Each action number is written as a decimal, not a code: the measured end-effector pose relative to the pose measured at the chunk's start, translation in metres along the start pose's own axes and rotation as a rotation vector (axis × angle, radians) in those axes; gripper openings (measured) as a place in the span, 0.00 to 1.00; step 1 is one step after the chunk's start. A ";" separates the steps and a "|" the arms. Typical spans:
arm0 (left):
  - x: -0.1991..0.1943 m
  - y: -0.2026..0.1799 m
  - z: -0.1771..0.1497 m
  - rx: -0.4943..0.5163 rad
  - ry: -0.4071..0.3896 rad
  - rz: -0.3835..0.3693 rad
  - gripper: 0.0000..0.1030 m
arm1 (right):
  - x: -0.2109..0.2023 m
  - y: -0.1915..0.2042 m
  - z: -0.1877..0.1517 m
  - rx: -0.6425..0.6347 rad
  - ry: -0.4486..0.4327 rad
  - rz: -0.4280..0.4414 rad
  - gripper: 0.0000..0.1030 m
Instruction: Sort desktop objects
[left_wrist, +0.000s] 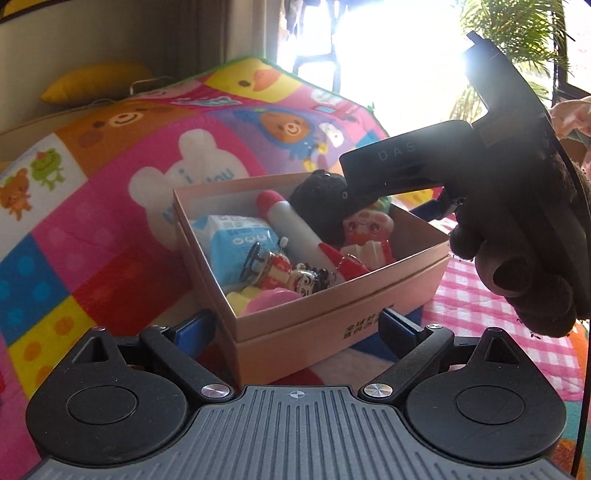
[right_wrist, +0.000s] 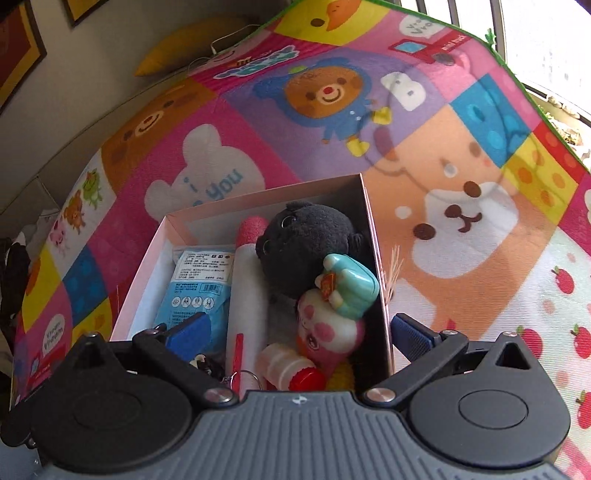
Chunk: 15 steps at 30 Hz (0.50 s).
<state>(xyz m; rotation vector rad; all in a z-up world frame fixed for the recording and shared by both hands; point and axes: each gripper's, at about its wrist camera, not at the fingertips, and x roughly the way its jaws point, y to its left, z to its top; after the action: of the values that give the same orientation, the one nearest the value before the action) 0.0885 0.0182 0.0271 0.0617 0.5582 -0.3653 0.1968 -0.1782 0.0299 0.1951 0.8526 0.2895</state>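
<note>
1. Resting on a colourful cartoon-print mat (right_wrist: 424, 155), the pink cardboard box (left_wrist: 332, 314) holds a black plush toy (right_wrist: 306, 240), a blue tissue pack (right_wrist: 199, 284), a white-and-red foam rocket (left_wrist: 291, 229) and small figurines.
2. Left hand-held gripper (left_wrist: 295, 328): fingers spread, straddling the box's near corner, empty.
3. Right hand-held gripper (right_wrist: 295, 332): fingers spread above the box, empty.
</note>
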 end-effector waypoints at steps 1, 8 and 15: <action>-0.001 0.002 -0.001 0.001 0.006 0.015 0.95 | 0.004 0.007 0.002 -0.003 -0.003 0.010 1.00; -0.029 -0.001 -0.017 -0.095 0.012 0.149 1.00 | -0.026 0.006 -0.014 0.084 -0.065 0.049 1.00; -0.026 -0.013 -0.031 -0.168 0.076 0.329 1.00 | -0.061 -0.016 -0.095 0.078 -0.017 -0.107 1.00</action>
<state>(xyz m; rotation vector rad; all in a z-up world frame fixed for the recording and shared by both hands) 0.0479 0.0194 0.0148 0.0051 0.6405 0.0051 0.0887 -0.2080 0.0074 0.2229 0.8553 0.1543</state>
